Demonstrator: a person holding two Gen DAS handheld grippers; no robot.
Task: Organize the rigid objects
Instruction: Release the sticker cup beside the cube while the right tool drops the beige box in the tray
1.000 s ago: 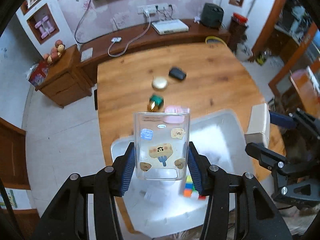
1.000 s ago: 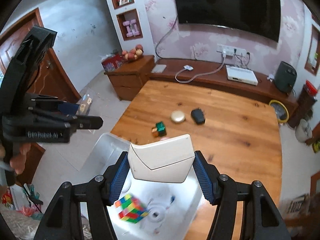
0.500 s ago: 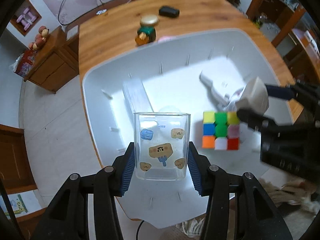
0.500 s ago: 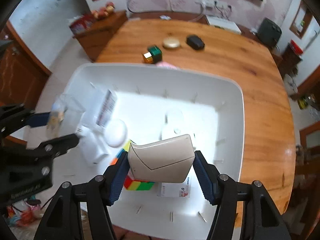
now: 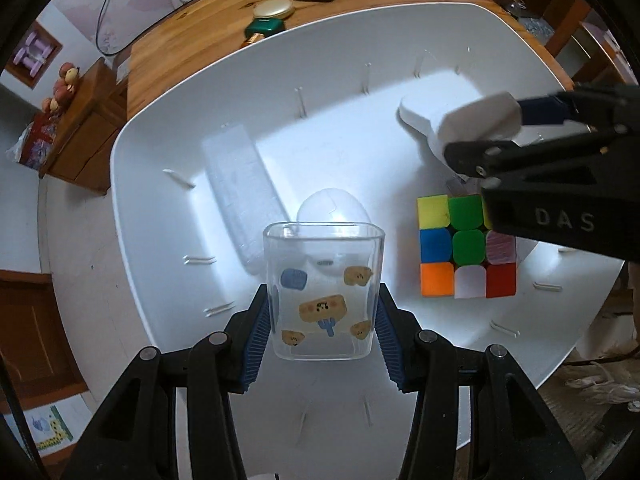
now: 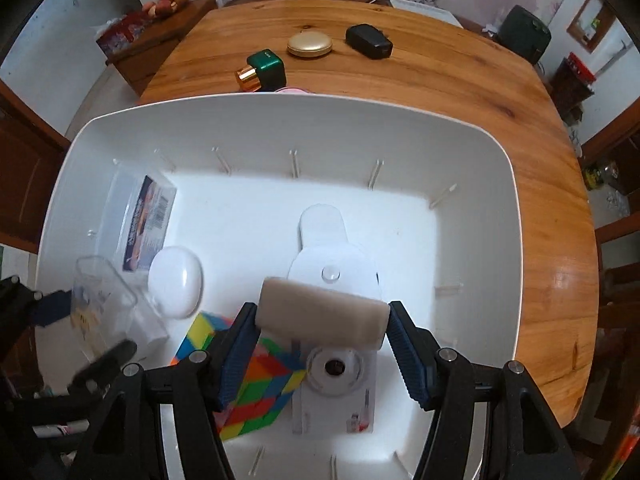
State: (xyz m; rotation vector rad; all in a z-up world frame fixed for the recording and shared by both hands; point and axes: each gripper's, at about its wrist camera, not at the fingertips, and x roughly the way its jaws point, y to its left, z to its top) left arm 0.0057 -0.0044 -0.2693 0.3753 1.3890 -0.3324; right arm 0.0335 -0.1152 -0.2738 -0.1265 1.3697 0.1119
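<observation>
Both grippers have dropped from above the table down into the white bin since the earlier frames, each with the same load. The left gripper has its jaws narrowed onto a clear square cup with cartoon stickers, blue pads pressing both side walls; the cup hangs over the near part of the bin floor. The right gripper clamps a beige rounded case between its pads, at mid width, over the bin's middle.

Inside the bin: the Rubik's cube sits just right of the cup and partly under the right gripper. A white oval case lies just beyond the cup, near the bin's left wall. A clear flat box with a printed label leans against the left wall, beyond the oval case. A white holder with a round base sits at the bin's centre, directly below the beige case. A white package with a round window lies at the near side of the bin, touching the cube.

Beyond the bin's far rim on the wooden table: a green bottle with gold cap closest to the rim, a gold compact and a black case farther off. Something pink peeks over the far rim; can't tell what.
</observation>
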